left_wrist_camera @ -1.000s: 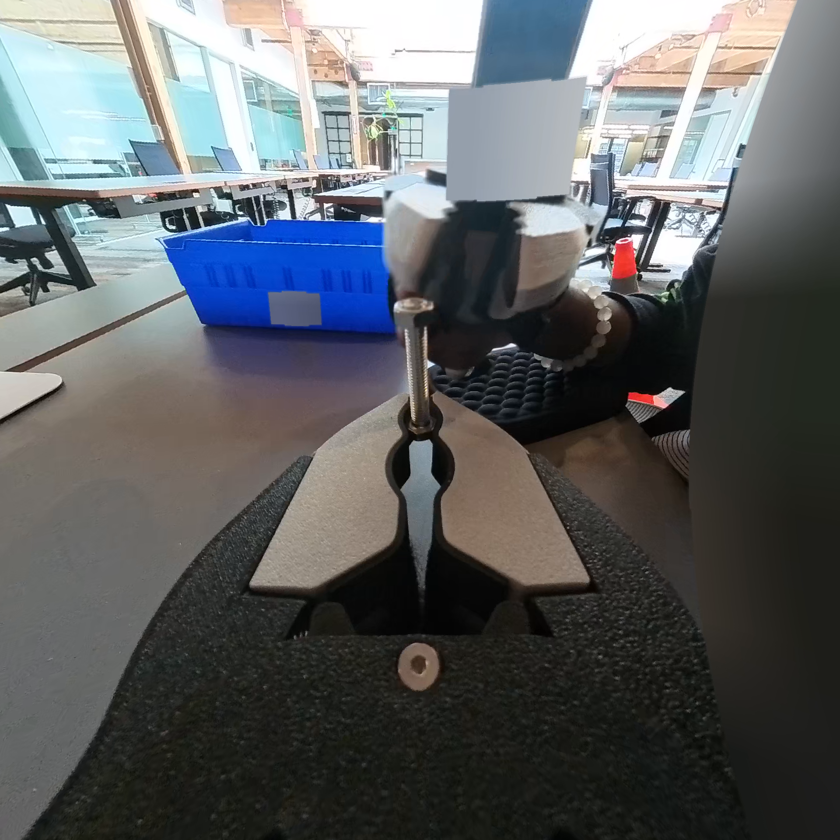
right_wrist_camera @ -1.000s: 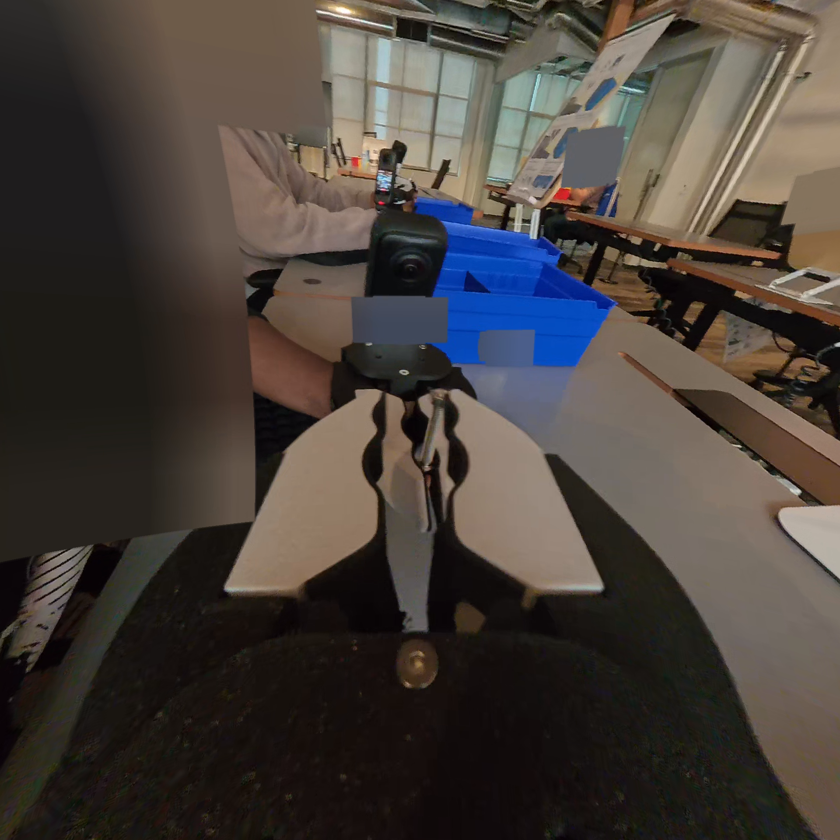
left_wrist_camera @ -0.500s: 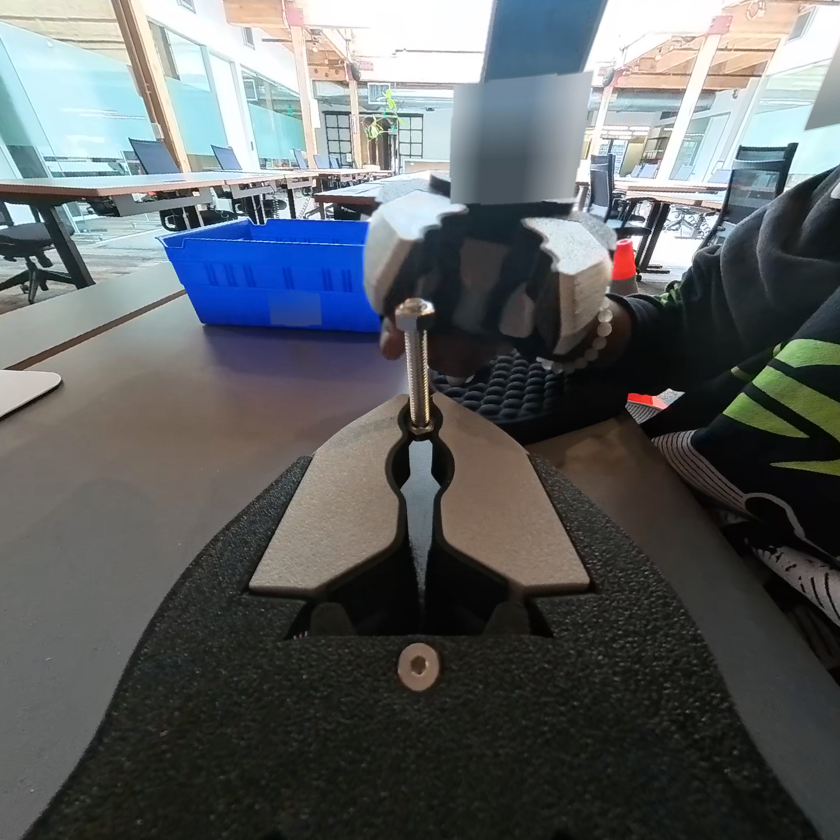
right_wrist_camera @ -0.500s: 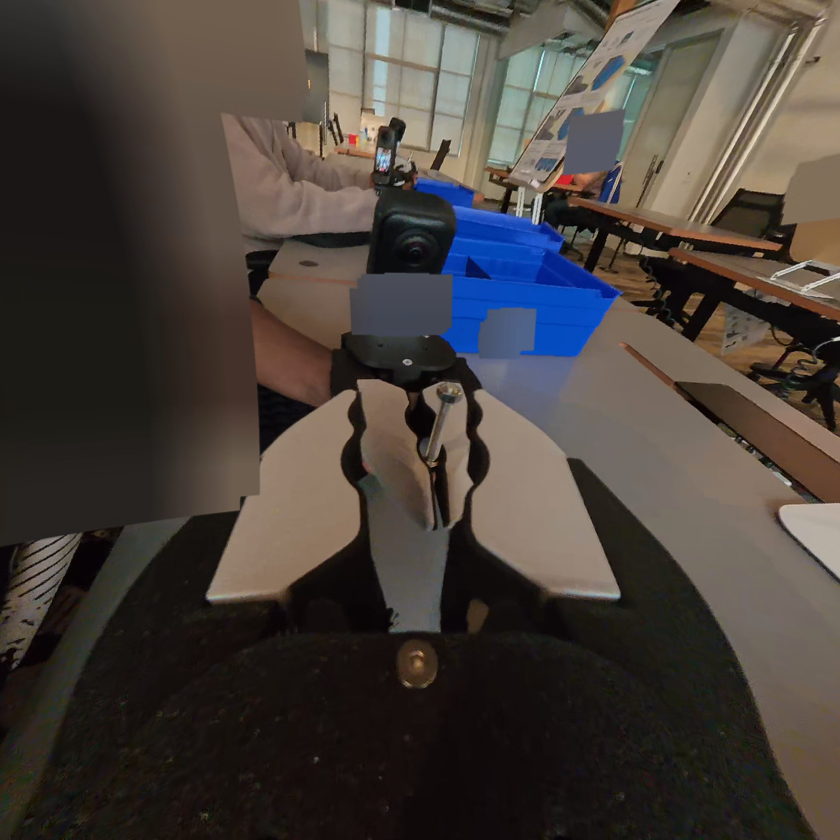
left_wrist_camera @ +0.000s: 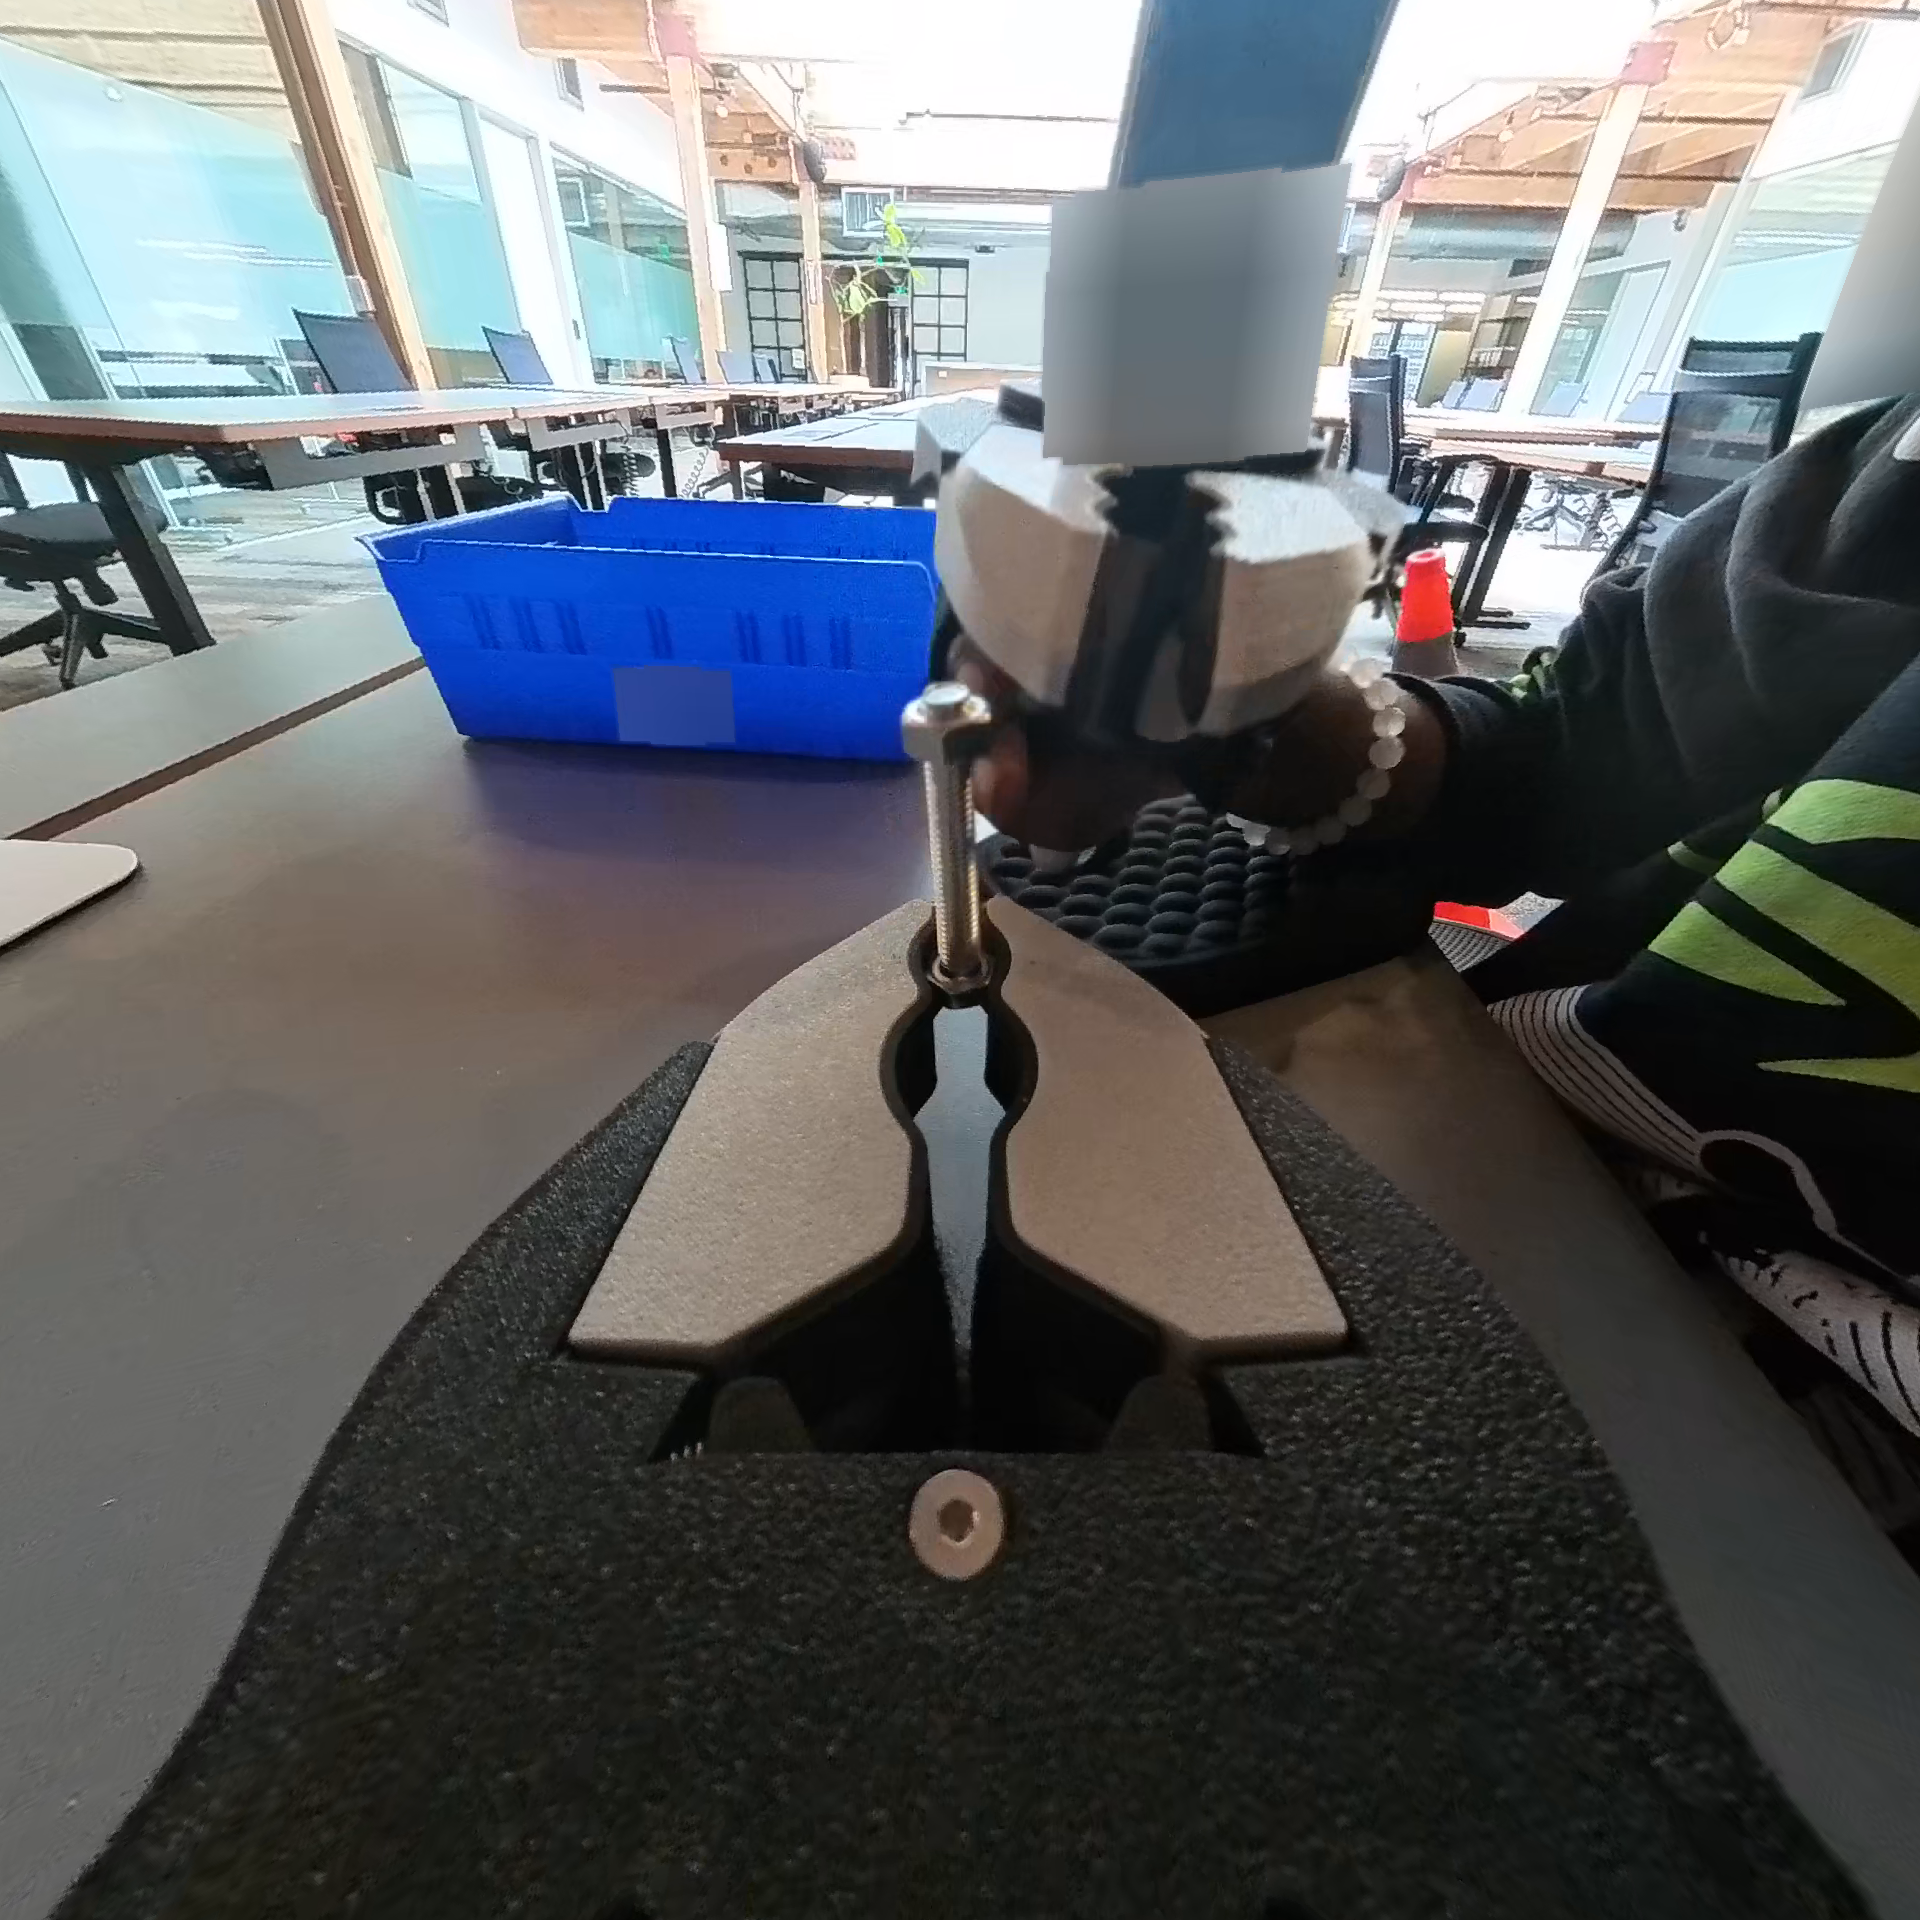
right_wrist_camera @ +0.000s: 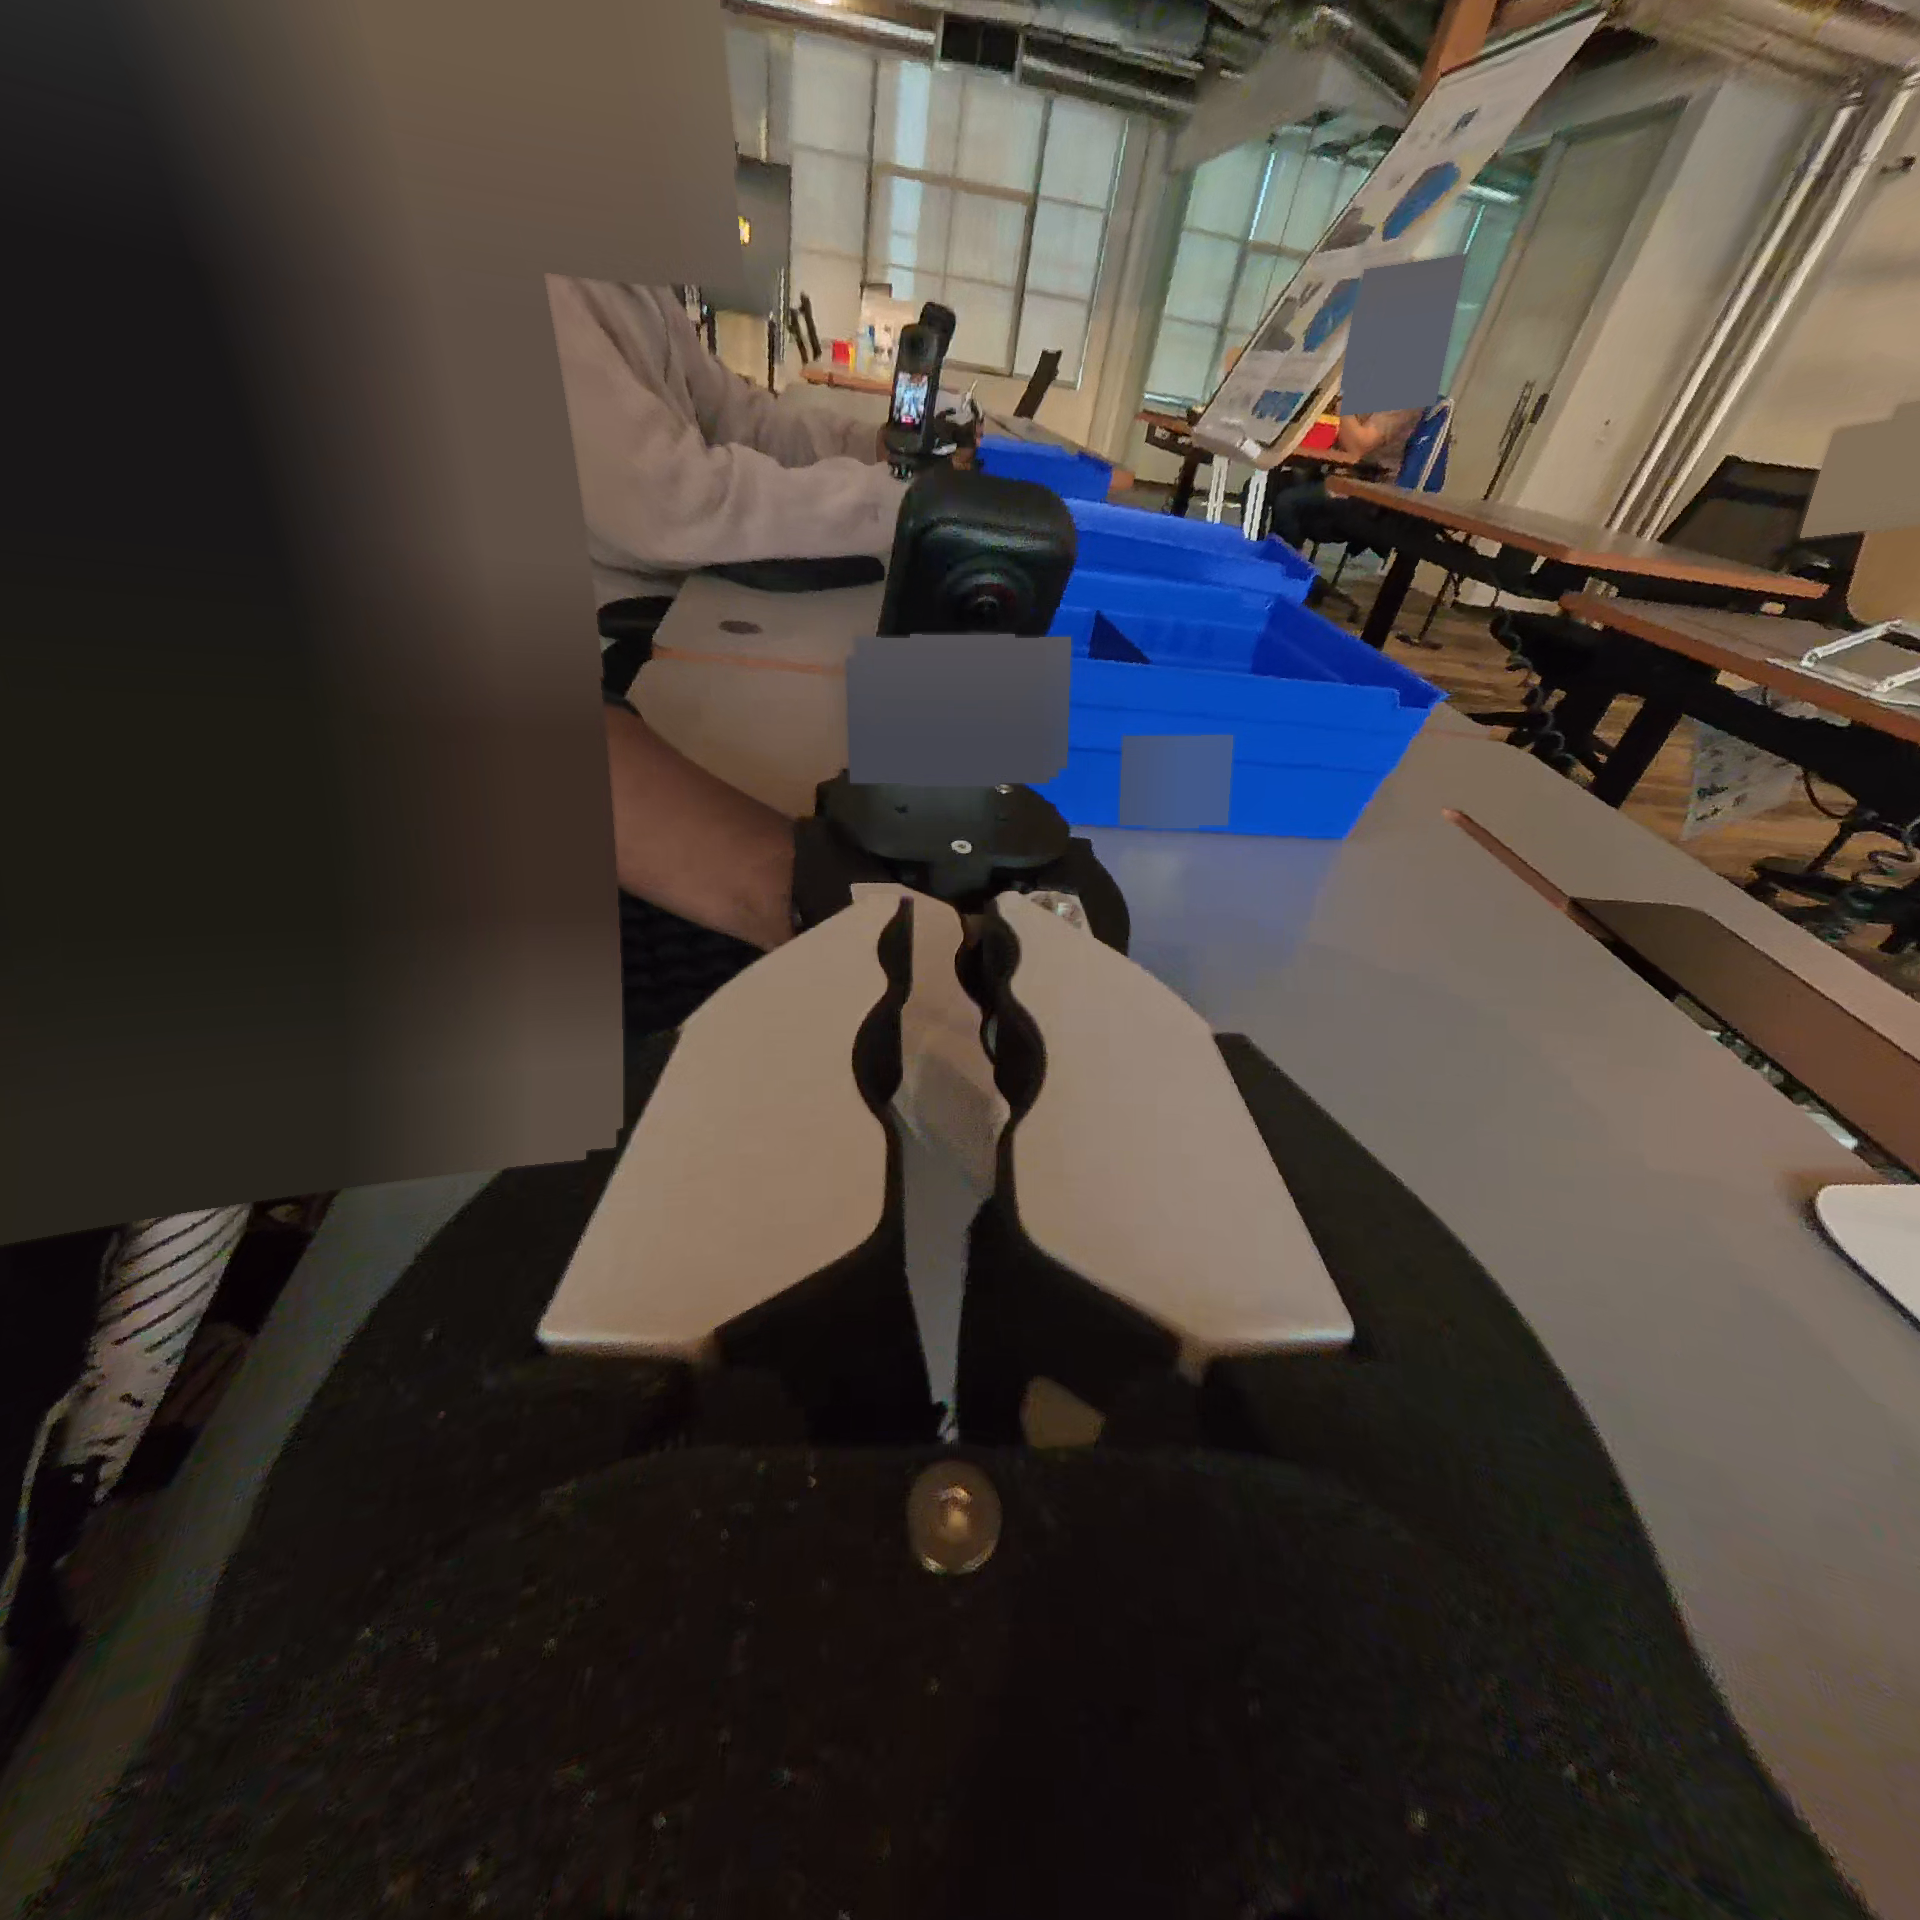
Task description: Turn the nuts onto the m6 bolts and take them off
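Observation:
In the left wrist view my left gripper is shut on a nut in the front notch of its fingers. A silver m6 bolt stands upright out of the nut, head on top. My right gripper hangs just behind and above the bolt head, facing me. In the right wrist view my right gripper has its fingers a narrow gap apart with nothing between them. The bolt head peeks out just right of its right fingertip, outside the jaws. The left gripper with its camera is right in front.
A blue bin stands on the dark table behind the bolt; it also shows in the right wrist view. A black dimpled mat lies under the hand. A white pad is at far left. A person's sleeve fills the right. There is about 6 cm between the tips of the two grippers.
My right gripper had the bolt between its fingers, opened wide, then narrowed again. It shifted so the bolt head now lies outside its fingers. The left gripper held still.

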`<state>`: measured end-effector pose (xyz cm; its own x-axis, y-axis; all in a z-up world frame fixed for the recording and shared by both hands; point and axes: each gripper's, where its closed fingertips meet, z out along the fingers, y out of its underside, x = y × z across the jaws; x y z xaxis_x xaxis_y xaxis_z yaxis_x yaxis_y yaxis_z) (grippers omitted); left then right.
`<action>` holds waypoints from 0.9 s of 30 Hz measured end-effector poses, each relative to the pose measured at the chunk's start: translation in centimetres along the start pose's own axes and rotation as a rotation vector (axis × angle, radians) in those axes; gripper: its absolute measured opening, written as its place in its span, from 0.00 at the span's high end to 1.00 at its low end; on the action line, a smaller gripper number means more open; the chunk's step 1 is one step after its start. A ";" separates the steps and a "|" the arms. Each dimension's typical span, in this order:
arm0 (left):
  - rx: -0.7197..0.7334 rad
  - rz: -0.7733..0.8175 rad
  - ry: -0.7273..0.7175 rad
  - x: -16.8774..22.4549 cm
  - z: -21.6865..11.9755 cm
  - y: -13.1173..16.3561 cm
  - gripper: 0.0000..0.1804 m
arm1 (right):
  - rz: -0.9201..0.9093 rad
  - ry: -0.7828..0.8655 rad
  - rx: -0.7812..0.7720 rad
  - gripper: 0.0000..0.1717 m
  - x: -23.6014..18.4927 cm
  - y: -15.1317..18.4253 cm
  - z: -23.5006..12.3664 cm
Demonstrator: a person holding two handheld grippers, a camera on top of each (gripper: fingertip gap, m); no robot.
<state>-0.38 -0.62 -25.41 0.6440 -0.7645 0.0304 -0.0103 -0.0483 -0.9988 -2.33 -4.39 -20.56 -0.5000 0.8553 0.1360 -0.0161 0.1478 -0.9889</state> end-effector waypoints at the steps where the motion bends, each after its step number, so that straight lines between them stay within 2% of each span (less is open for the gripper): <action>1: 0.000 0.000 0.000 0.0 0.0 0.0 0.98 | 0.010 0.005 0.007 0.93 0.2 -0.1 -0.1; 2: -0.001 0.001 0.001 0.0 0.0 0.0 0.98 | 0.015 0.019 0.008 0.91 0.5 -0.1 -0.1; 4: -0.005 0.003 0.002 0.1 0.0 0.1 0.98 | 0.013 0.050 0.002 0.78 1.0 0.3 0.2; 6: -0.006 0.004 0.003 0.1 0.0 0.1 0.98 | -0.001 0.040 -0.034 0.70 0.7 0.9 0.7; 7: -0.005 0.003 0.002 0.1 0.0 0.1 0.98 | -0.013 0.032 -0.051 0.72 0.4 1.0 0.8; 10: -0.001 -0.002 -0.004 0.0 0.0 0.0 0.98 | -0.032 0.013 -0.032 0.93 0.1 0.6 0.2; 11: 0.000 -0.005 -0.005 -0.1 0.0 0.0 0.98 | -0.008 0.010 -0.011 0.93 0.1 0.3 0.1; 13: -0.002 -0.004 -0.002 0.0 0.0 0.0 0.98 | 0.018 0.030 0.007 0.90 0.7 0.1 -0.1; 15: -0.007 0.000 0.001 0.0 0.0 0.1 0.98 | 0.006 0.065 0.009 0.76 1.2 0.2 0.2; 17: -0.007 0.000 0.002 0.1 0.0 0.1 0.98 | -0.007 0.045 -0.022 0.71 0.7 0.7 0.6; 18: -0.007 -0.001 0.001 0.0 0.0 0.1 0.98 | -0.014 0.034 -0.041 0.73 0.5 0.9 0.7; 19: -0.006 -0.003 0.000 0.0 0.0 0.1 0.98 | -0.026 0.030 -0.049 0.80 0.3 0.9 0.6; 20: -0.005 -0.004 -0.004 0.0 0.0 0.0 0.98 | -0.033 0.025 -0.042 0.91 0.2 0.8 0.4; 23: -0.004 -0.008 -0.005 -0.1 0.0 0.0 0.98 | 0.028 0.018 0.005 0.94 0.6 0.0 -0.1; 24: -0.006 -0.006 -0.004 -0.1 0.0 0.1 0.98 | 0.036 0.036 0.008 0.90 0.9 0.1 -0.1; 26: -0.010 -0.002 -0.002 0.0 0.1 0.1 0.98 | 0.017 0.067 0.001 0.76 1.3 0.4 0.2; 27: -0.010 -0.001 -0.002 0.0 0.1 0.1 0.98 | 0.005 0.062 -0.012 0.73 1.1 0.6 0.4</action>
<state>-0.33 -0.61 -25.51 0.6454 -0.7632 0.0309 -0.0175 -0.0553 -0.9983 -3.24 -3.62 -21.04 -0.4456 0.8850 0.1351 -0.0034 0.1493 -0.9888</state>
